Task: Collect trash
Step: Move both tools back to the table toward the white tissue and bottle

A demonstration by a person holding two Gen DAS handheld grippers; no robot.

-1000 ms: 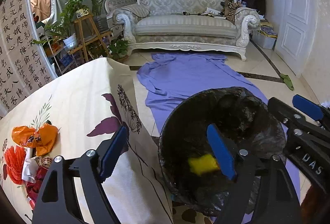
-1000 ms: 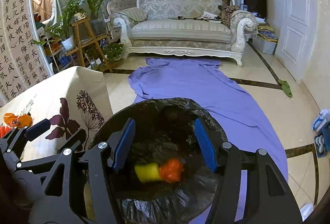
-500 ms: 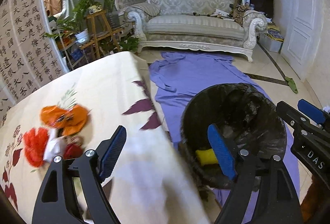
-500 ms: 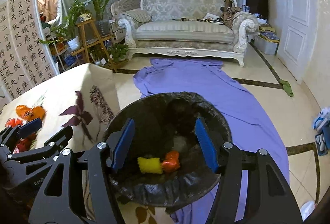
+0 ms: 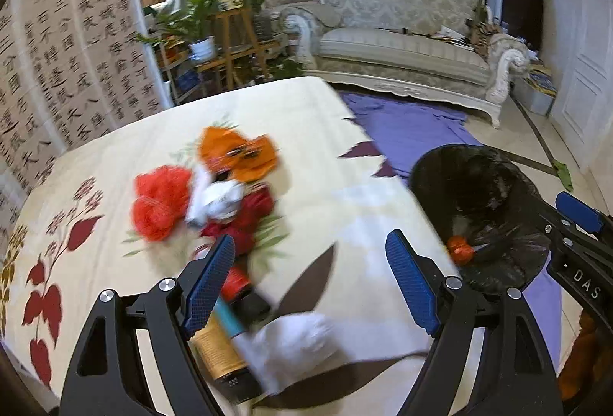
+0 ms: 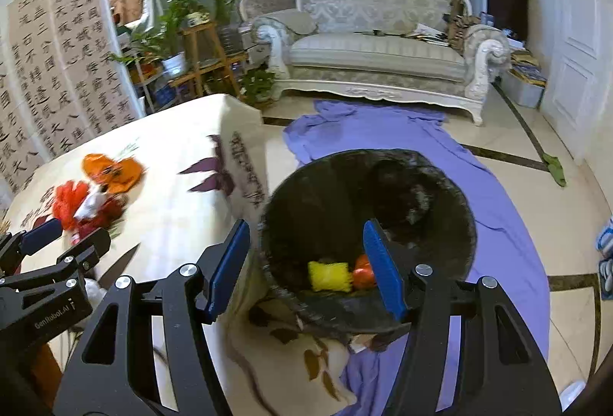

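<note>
Left tongs [image 5: 310,285] are spread wide with nothing between the blue pads, hanging over the worktop [image 5: 115,155], which has a cream cloth with leaf and flower prints. The main trash pile sits around the middle of the worktop: an orange wrapper [image 5: 239,151], a red mesh puff [image 5: 161,201], a crumpled white tissue [image 5: 216,201] and a dark red wrapper [image 5: 245,220], all bunched up and touching. Closer to the near edge there's a brown tube with a teal band [image 5: 220,343] lying right beside a white wad [image 5: 295,343]. It's all a bit blurry, so I can't make out finer details.

Right tongs [image 6: 306,268] are about half open and also empty, pointing over the black-bagged trash bin [image 6: 383,186] that stands on the floor just off the worktop's right edge. Inside the bin, a yellow piece [image 6: 329,276] and an orange piece [image 6: 362,274] lie side by side at the bottom. A purple sheet [image 6: 383,132] is spread on the floor under and behind the bin.
</note>
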